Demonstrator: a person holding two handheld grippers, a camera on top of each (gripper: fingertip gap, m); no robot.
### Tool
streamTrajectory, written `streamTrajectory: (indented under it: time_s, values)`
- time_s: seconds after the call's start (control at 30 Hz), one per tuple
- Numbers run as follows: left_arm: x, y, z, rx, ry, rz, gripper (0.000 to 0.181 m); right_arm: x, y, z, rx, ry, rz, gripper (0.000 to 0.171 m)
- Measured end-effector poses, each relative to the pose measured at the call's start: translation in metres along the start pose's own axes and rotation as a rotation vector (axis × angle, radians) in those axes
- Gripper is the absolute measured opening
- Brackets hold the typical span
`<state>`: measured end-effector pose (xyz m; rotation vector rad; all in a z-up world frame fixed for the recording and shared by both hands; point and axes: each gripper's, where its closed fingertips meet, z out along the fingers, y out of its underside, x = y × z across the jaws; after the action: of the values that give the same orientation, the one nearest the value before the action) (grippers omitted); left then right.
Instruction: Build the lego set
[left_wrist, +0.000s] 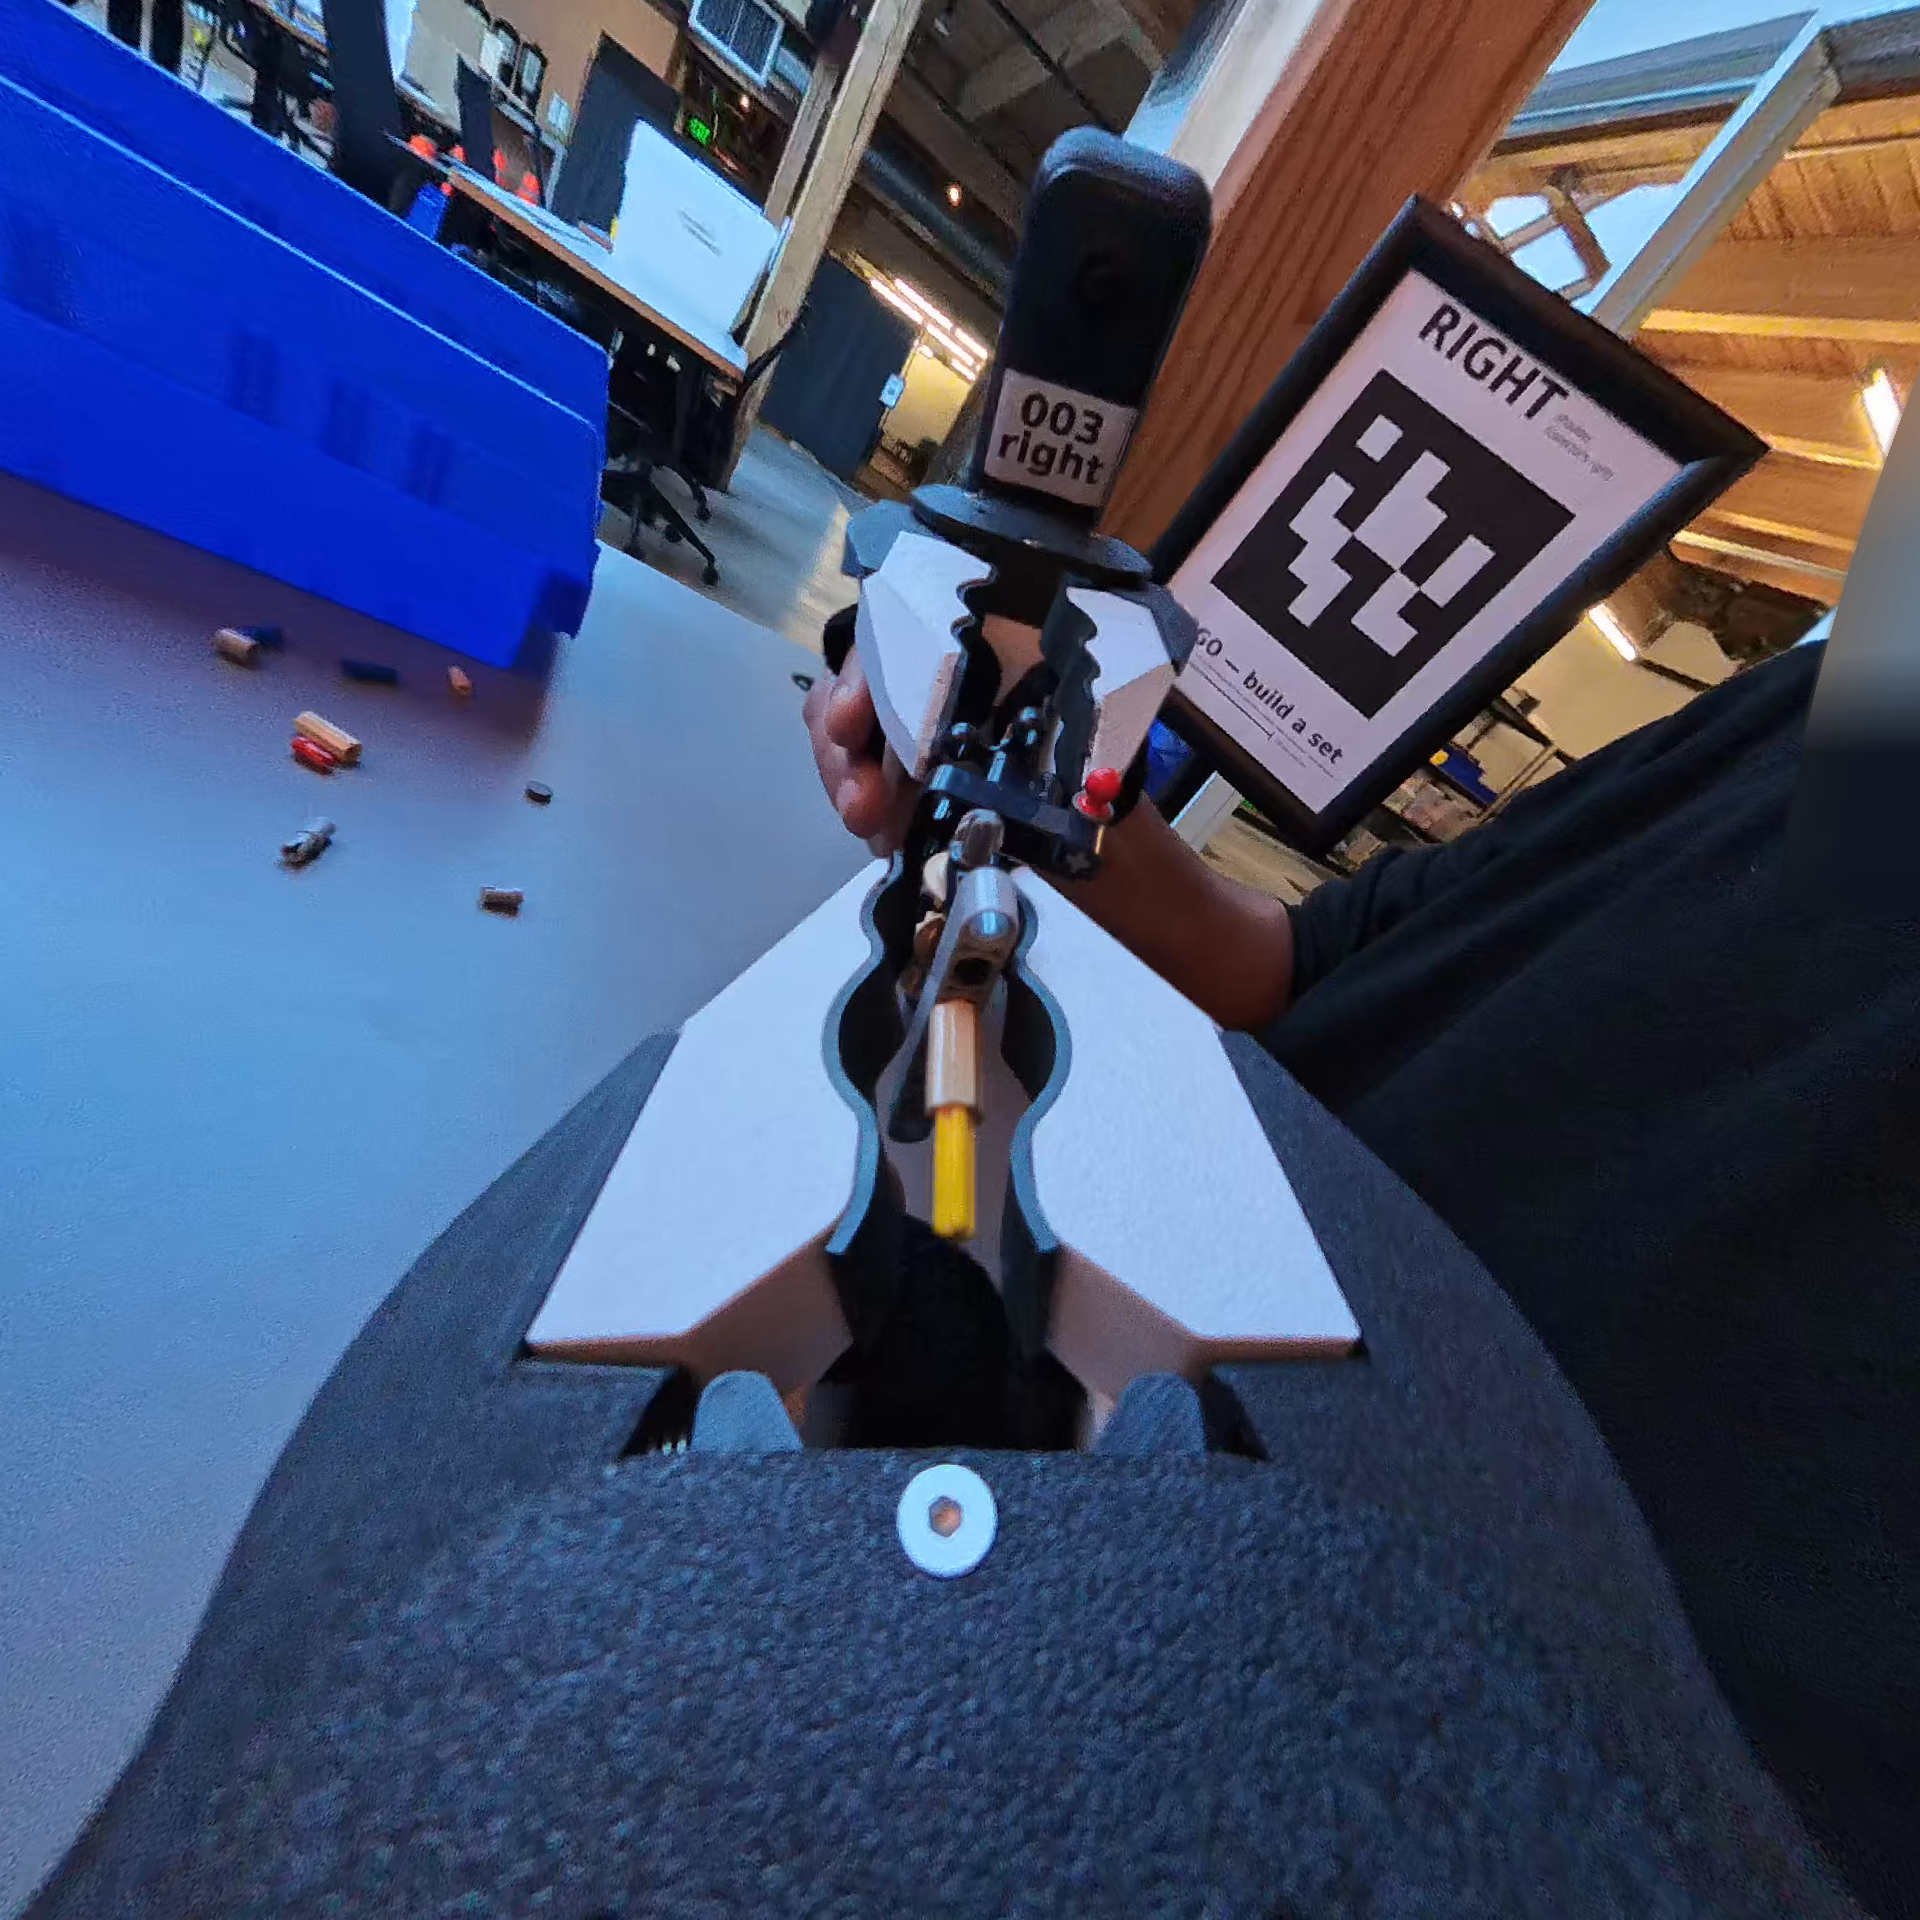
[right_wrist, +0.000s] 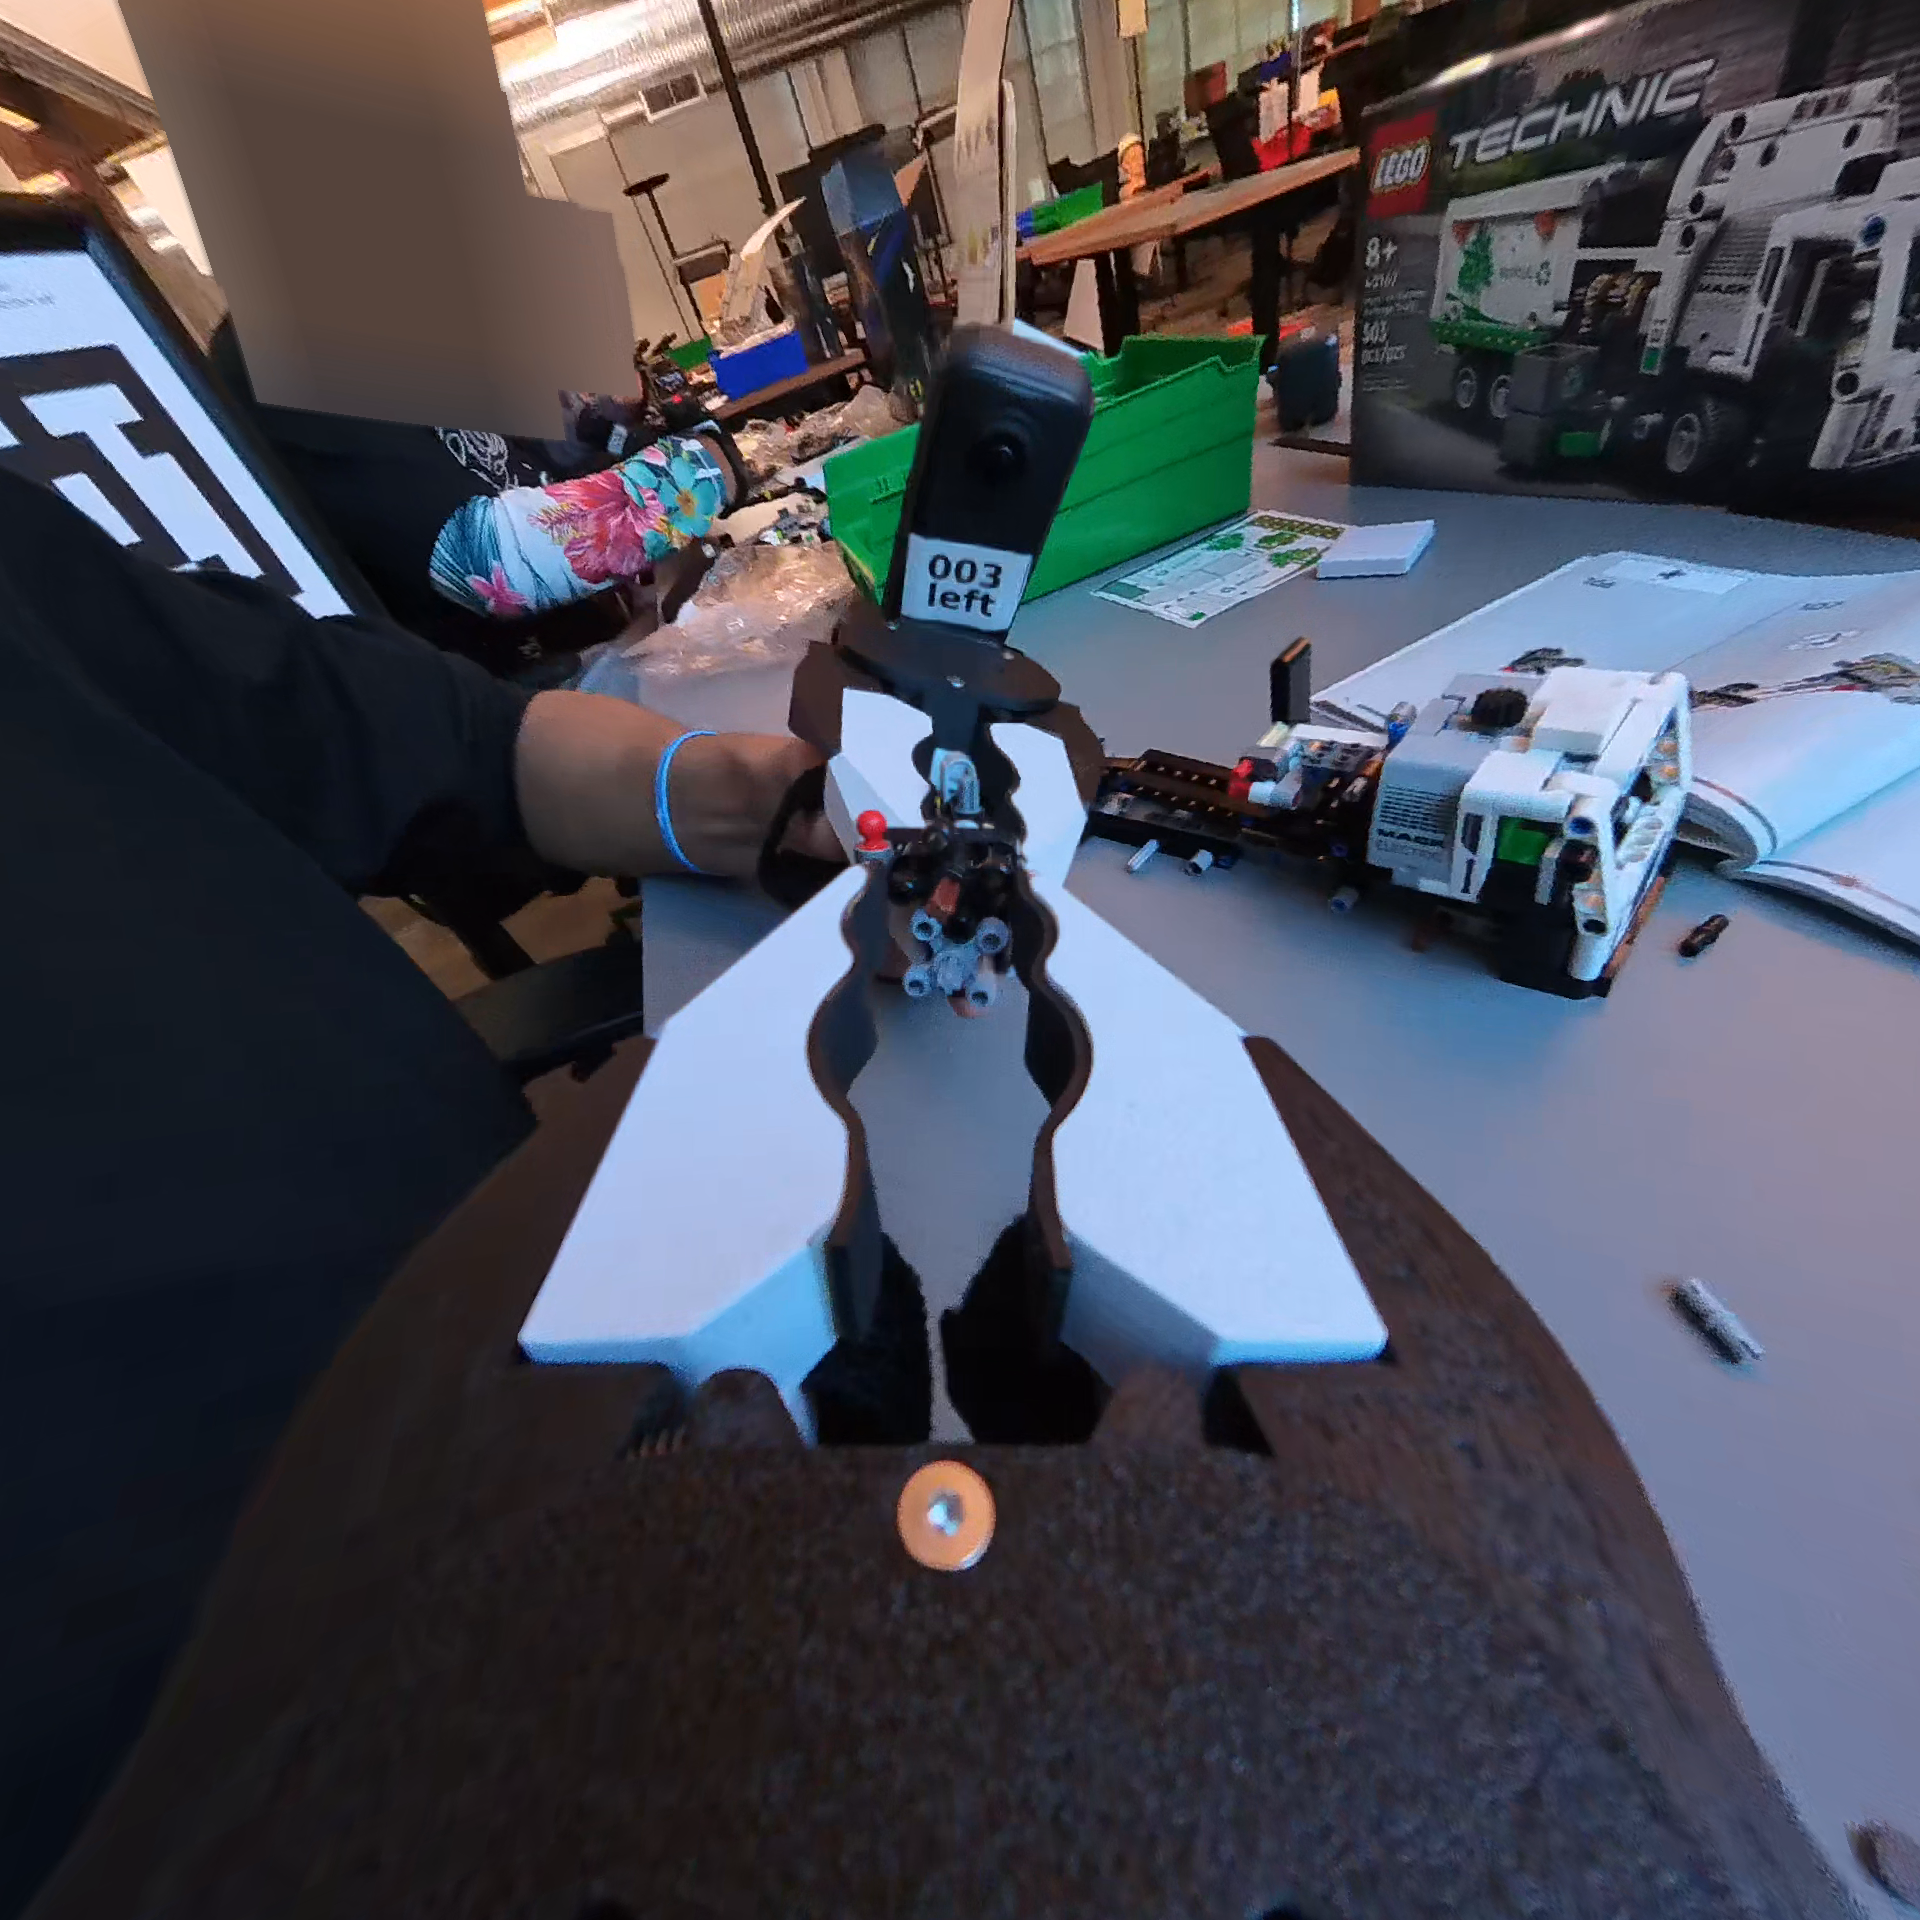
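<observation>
My left gripper is shut on a small sub-assembly made of a yellow axle, a tan sleeve and a grey connector, held in the air. My right gripper faces it tip to tip, shut on a black sub-assembly with a red ball pin. The two parts meet between the fingertips. In the right wrist view my right gripper holds the black part with a grey hub at its near end. The left gripper is just beyond it. A partly built white truck stands on the table at the right.
A blue bin and several loose pieces lie on the grey table at the left. An open instruction booklet, the set's box, a green bin, a sticker sheet and a loose pin are at the right. A framed marker sign stands behind. Only a small space, under 4 cm, lies between the two pairs of fingers.
</observation>
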<state>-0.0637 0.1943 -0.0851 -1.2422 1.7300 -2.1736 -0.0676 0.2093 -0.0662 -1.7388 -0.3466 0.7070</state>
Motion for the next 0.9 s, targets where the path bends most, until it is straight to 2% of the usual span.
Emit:
streamTrajectory:
  time_s: [0.13, 0.23, 0.37, 0.53, 0.67, 0.9]
  values:
    - [0.006, -0.002, -0.002, 0.01, 0.042, -0.043, 0.011, 0.0, -0.016, -0.02, 0.119, 0.004, -0.037, 0.025]
    - [0.008, -0.011, -0.008, 0.075, 0.074, -0.086, 0.011, 0.007, -0.009, -0.038, 0.099, 0.049, -0.058, 0.025]
    - [0.026, -0.027, -0.017, 0.186, 0.204, -0.099, 0.01, -0.015, -0.006, -0.029, 0.1, 0.103, -0.174, 0.022]
    - [0.046, -0.033, -0.02, 0.231, 0.254, 0.04, 0.011, -0.046, -0.036, -0.015, 0.257, 0.25, -0.303, 0.014]
    - [0.053, -0.024, -0.016, 0.171, 0.183, 0.255, 0.011, -0.053, -0.039, -0.007, 0.206, 0.309, -0.382, 0.015]
    - [0.053, -0.012, -0.01, 0.101, 0.117, 0.418, 0.011, -0.059, -0.031, -0.001, 0.183, 0.235, -0.392, 0.008]
